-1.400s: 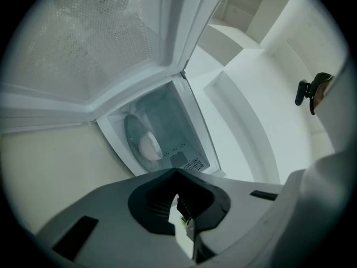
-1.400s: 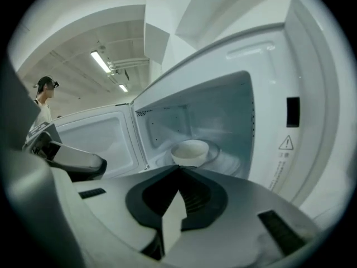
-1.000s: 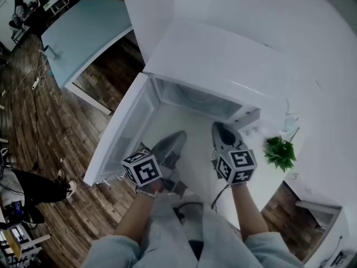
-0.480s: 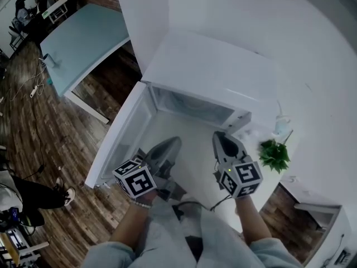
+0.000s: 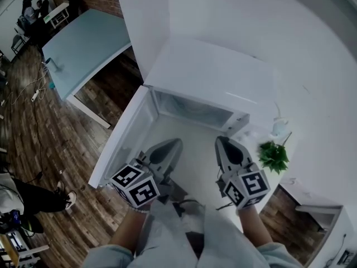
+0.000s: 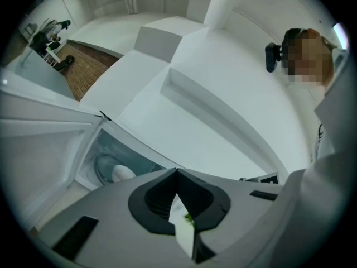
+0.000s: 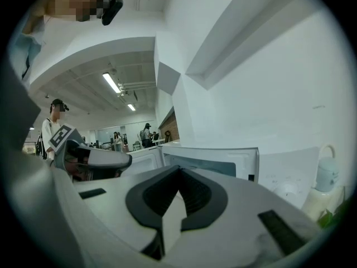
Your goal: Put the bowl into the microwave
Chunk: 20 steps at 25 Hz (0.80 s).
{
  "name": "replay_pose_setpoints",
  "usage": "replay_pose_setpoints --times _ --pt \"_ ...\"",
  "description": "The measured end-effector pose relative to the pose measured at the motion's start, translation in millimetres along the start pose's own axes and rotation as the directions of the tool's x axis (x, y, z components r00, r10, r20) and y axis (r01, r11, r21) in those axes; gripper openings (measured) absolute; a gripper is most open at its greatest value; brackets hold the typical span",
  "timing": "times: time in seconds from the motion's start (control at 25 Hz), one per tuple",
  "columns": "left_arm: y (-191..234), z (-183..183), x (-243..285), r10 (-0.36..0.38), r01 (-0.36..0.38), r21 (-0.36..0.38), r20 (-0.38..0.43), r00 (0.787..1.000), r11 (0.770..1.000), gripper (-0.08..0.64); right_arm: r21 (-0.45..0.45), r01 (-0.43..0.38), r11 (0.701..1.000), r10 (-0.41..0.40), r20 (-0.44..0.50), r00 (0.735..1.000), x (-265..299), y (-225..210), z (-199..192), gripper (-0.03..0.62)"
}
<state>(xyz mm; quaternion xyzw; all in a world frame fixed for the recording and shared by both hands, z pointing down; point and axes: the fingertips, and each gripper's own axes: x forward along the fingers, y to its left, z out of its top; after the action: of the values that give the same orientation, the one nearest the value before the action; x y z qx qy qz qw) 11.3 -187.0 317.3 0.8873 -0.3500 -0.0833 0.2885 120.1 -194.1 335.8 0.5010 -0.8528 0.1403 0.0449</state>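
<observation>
Bowl (image 6: 121, 173) looks already inside the microwave (image 5: 212, 77)
Left gripper (image 6: 177, 173) and right gripper (image 7: 179, 172) both pinched closed, empty. Bowl sits ahead-left of my left jaws, and the open door (image 5: 124, 135) is on that side too.

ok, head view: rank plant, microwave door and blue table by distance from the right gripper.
1. plant, just right of the right gripper.
2. microwave door, swung open at left.
3. blue table, far upper left.
</observation>
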Motion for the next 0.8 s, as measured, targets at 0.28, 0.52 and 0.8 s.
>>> replay_pose_setpoints --times 0.28,0.52,0.8 --pt "-18.0 3.4 -2.0 -0.006 0.007 0.081 -0.021 1.000 0.997 -0.002 -0.011 -0.010 1.000 0.010 0.067 0.998 -10.1 14.7 18.1 0.002" --pt "-27.8 2.2 -5.2 0.004 0.003 0.168 -0.039 0.999 0.986 -0.002 -0.083 -0.031 0.996 0.041 0.117 0.992 -16.1 30.3 28.1 0.003" --pt "-31.5 5.9 -10.6 -0.009 0.016 0.199 -0.033 0.999 0.980 -0.002 -0.112 -0.063 0.992 0.076 0.108 0.991 -9.8 50.2 27.8 0.002"
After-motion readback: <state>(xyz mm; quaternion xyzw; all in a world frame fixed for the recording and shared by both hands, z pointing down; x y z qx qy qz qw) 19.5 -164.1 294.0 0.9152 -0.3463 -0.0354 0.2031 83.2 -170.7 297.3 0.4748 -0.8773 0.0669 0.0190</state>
